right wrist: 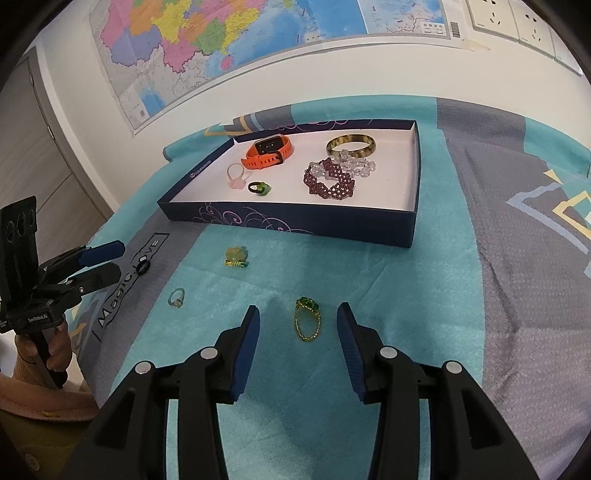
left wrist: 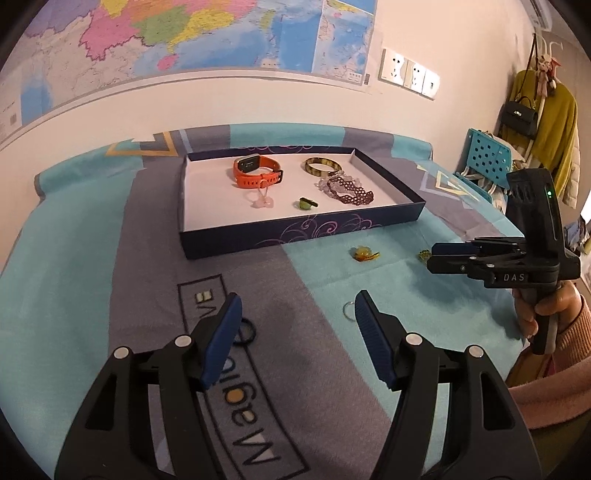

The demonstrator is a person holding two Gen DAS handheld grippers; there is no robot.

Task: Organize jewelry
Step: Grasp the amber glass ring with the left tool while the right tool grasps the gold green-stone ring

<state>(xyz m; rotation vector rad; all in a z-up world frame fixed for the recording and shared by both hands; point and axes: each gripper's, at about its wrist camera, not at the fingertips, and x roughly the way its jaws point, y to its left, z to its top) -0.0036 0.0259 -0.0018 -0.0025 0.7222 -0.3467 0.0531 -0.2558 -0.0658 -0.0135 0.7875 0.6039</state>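
A teal and grey blanket (right wrist: 424,295) printed with "Magic Love" covers the surface below a wall map (left wrist: 207,33) and white wall sockets (left wrist: 410,74), while a black handbag (left wrist: 519,116), mustard coat (left wrist: 554,122) and blue perforated chair (left wrist: 487,155) stand at the right

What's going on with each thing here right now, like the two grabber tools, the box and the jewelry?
Left gripper: jaws open, empty.
Right gripper: jaws open around the green-stone ring, not touching.
Box: lidless.
Orange watch: in box, strap fastened.
Black ring: lying on cloth, outside box.
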